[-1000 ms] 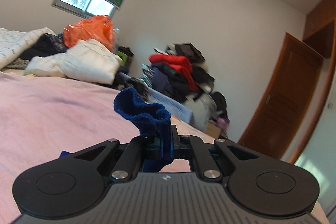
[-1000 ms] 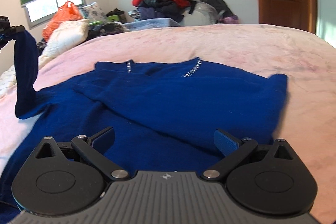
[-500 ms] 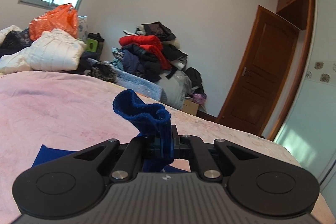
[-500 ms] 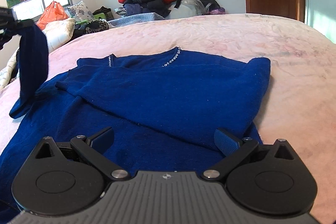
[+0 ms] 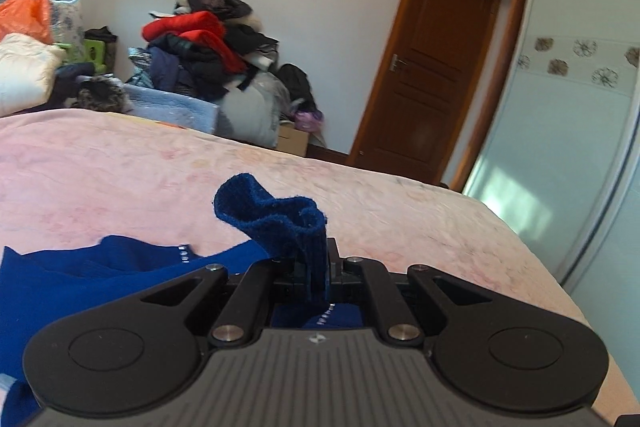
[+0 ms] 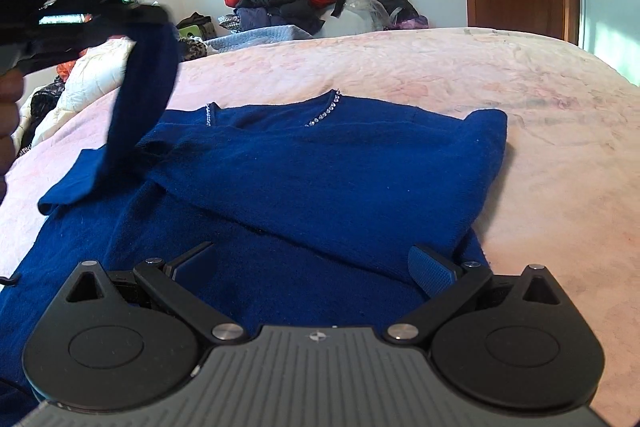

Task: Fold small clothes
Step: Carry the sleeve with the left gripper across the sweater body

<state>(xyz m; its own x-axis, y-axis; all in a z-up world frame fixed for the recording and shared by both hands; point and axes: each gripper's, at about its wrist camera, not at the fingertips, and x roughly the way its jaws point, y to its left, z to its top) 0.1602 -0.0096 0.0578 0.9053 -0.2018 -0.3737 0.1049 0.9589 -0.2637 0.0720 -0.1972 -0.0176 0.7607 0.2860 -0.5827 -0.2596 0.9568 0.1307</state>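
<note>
Sweater: dark blue, lies flat on the bed, neckline with small beads toward the far side; its right side is folded over the body.
Sleeve: lifted off the bed at the sweater's left, hanging from the left claw down to the shoulder.
Left claw: clenched on the sleeve cuff, which sticks up above the fingers; in the right wrist view it is seen at upper left, above the bed.
Right claw: released, fingers spread wide, low over the sweater's near part; whether it touches the cloth I cannot tell.
Bed: pink cover, sweater near its middle.
Clothes pile: red and dark garments heaped against the far wall.
Door: brown wood, right of the pile.
</note>
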